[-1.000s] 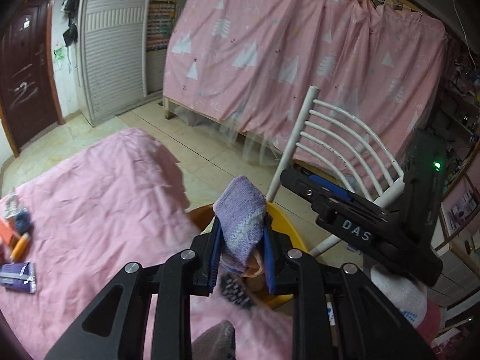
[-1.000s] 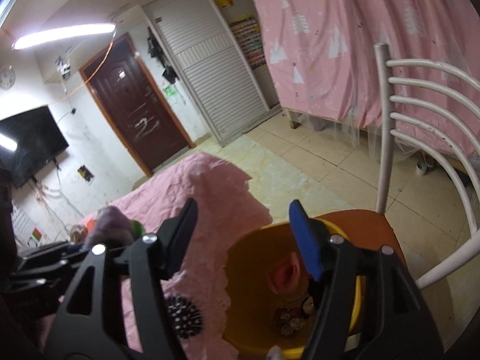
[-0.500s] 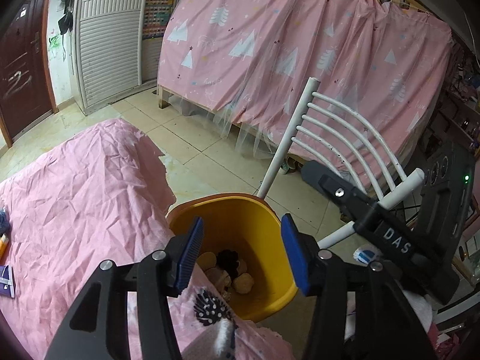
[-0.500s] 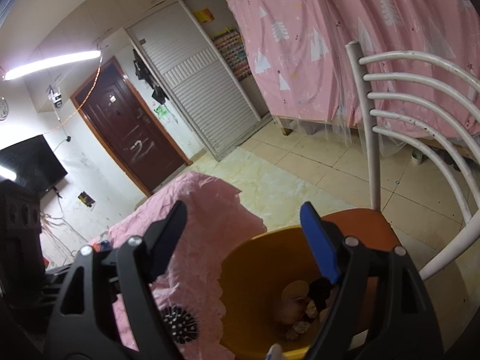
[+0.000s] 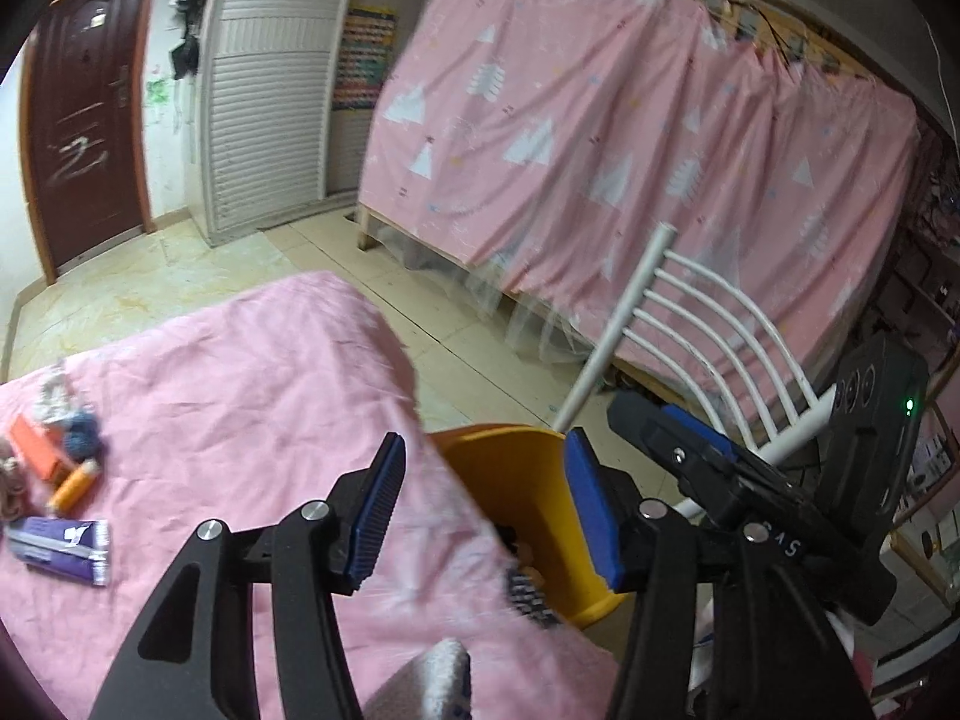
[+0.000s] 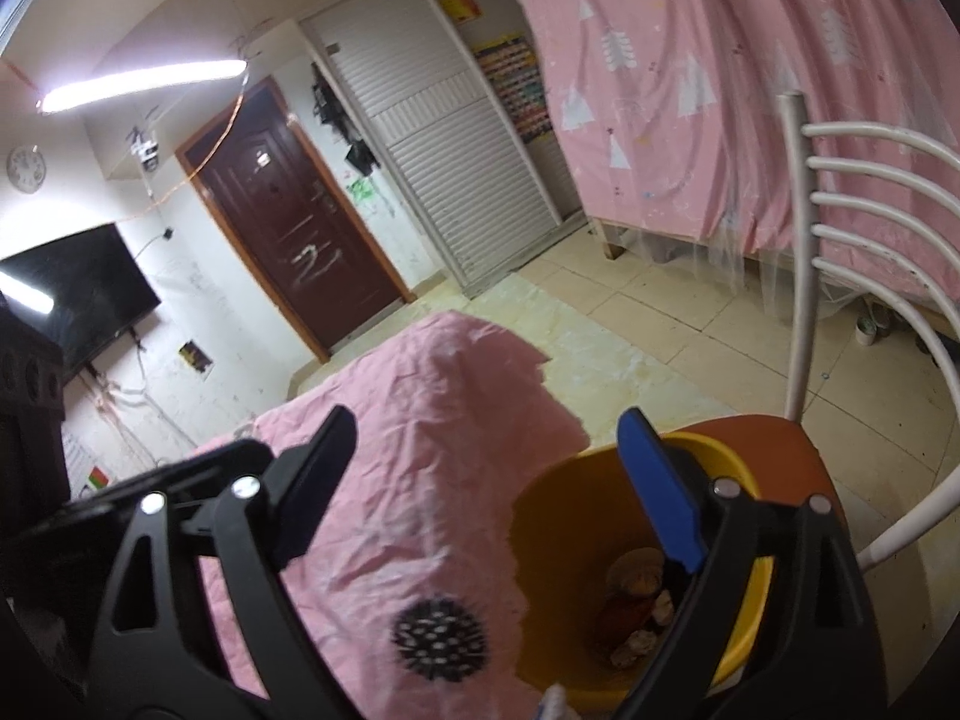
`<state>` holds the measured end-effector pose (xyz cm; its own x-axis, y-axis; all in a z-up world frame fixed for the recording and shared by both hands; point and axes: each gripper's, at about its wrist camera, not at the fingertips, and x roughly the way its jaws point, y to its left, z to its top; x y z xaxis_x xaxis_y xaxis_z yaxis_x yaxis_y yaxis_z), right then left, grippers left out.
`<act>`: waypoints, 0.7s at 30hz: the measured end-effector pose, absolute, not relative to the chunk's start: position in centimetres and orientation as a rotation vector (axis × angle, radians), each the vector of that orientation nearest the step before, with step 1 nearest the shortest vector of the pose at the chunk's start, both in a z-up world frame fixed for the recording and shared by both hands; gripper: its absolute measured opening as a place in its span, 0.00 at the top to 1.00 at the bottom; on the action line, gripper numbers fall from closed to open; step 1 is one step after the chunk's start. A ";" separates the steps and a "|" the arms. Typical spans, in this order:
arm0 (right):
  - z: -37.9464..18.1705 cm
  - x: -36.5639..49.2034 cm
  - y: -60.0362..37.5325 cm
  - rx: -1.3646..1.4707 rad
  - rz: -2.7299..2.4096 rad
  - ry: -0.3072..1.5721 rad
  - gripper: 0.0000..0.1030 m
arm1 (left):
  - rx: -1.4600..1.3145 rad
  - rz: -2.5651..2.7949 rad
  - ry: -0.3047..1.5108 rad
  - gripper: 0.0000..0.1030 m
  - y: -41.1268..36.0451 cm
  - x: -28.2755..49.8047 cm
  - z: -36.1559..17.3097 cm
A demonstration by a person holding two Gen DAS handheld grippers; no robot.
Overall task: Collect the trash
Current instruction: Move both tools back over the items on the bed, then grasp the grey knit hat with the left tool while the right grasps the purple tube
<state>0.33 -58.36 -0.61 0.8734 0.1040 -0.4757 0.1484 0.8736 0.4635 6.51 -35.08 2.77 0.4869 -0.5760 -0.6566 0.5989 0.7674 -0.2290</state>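
Note:
A yellow bin (image 5: 528,480) stands on an orange chair seat (image 6: 774,438) beside the pink-covered table (image 5: 228,396); in the right wrist view the bin (image 6: 558,546) holds several pieces of trash (image 6: 636,600). My left gripper (image 5: 486,510) is open and empty, over the table edge next to the bin. My right gripper (image 6: 504,474) is open and empty above the bin's rim; it also shows at the right of the left wrist view (image 5: 708,462). Loose items lie at the table's left: a purple wrapper (image 5: 60,546), an orange tube (image 5: 72,486), an orange packet (image 5: 36,450).
A white metal chair back (image 5: 690,336) rises behind the bin. A pink curtain (image 5: 630,138) hangs across the back. A brown door (image 6: 294,228) and a white shutter cabinet (image 6: 450,138) stand on the far wall, with tiled floor (image 6: 660,324) between.
One second ago my left gripper was shut on a purple cloth above the bin. It opened, the cloth is gone from the fingers, and the gripper has swung left toward the table.

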 end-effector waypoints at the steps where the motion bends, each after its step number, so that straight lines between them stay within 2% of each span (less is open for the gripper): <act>1: -0.4 0.7 -57.6 0.501 -0.013 0.519 0.17 | 0.029 -0.708 0.781 0.55 -34.5 6.6 2.9; 11: 0.4 4.5 -50.0 0.389 0.110 0.582 0.12 | -0.030 -0.547 0.724 0.49 -25.1 9.0 4.4; 21: 0.1 8.0 -42.9 0.302 0.208 0.650 0.11 | -0.069 -0.445 0.725 0.48 -18.1 11.2 4.0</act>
